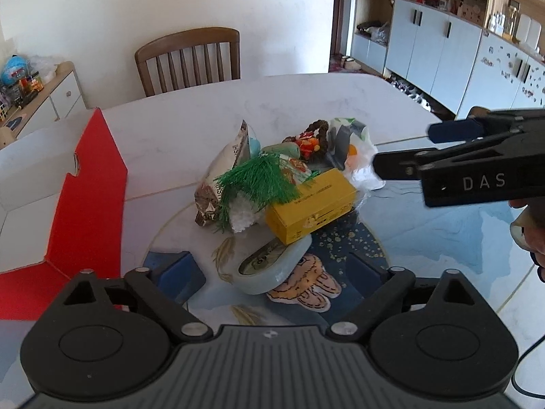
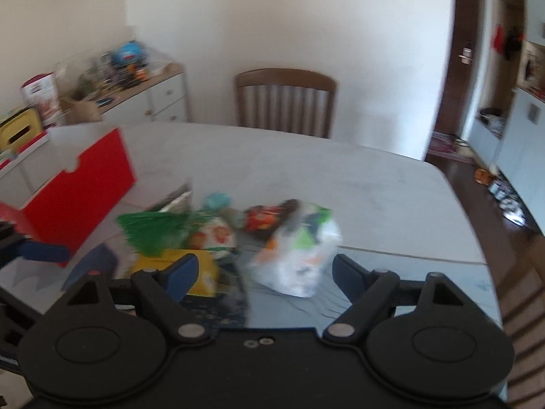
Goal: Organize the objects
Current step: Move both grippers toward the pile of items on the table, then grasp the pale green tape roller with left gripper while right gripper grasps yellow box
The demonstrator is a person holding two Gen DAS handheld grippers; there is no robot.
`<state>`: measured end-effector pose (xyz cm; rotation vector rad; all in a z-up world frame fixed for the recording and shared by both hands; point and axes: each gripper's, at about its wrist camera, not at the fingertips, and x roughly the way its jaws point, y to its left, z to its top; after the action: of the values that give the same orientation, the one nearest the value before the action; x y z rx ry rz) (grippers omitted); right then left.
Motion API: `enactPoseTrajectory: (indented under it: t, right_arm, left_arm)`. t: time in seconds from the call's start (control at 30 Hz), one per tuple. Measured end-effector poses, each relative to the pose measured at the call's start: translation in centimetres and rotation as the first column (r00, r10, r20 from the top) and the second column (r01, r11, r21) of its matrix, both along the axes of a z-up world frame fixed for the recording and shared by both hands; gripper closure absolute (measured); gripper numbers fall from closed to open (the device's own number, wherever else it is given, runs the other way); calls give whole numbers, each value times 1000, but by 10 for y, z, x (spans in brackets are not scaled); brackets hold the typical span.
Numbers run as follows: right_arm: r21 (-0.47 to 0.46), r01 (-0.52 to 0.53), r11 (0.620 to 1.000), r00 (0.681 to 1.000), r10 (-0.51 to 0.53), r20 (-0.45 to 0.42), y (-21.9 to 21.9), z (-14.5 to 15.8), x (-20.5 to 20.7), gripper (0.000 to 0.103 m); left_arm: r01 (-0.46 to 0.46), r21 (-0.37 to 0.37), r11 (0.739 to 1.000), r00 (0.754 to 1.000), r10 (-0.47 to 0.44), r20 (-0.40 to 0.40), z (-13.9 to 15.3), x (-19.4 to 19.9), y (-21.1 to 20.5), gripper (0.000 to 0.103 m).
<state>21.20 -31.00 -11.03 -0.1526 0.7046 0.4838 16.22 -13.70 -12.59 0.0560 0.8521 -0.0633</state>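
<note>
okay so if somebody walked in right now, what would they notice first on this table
Probably the heap of odds and ends in the middle of the table: a yellow box at its front, with green tinsel beside it. Next, the open red box at the table's left edge. Both grippers, left gripper and right gripper, are open and empty.

right wrist view blurred, red box (image 1: pixel 89 184) cropped

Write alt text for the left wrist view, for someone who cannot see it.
A pile of household clutter sits on a pale table, with a yellow box resting on a round tin. The left gripper stands open near the tin, the right gripper reaches in open, and a red box stands beside the pile.
</note>
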Motion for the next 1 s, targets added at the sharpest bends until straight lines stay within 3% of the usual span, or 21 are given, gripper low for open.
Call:
enactPoseTrajectory:
  t: [0.13,0.2,0.37,0.8,1.0]
  right_arm:
    - [18,-79,997,996,79,-44,19,-3,4,19]
    - [32,-99,995,992,101,-70,28,-5,7,19]
    - [27,-114,993,987,116,-114,47,-12,13,19]
    - [-4,-91,996,977,89,-195,71,-31,26,20]
    - [13,-80,997,965,81,-251,73,-35,33,24]
  left_arm:
    - [3,9,1000,1000,-3,-23,-10,5,5,27]
    - [6,11,1000,1000,-5,-31,-14,7,7,30]
    - [6,3,1000,999,-6,-39,-21,14,10,30]
    - [-1,-210,978,989,-30,-144,-38,49,38,30]
    - [0,-255,967,986,-43,-162,-44,55,42,30]
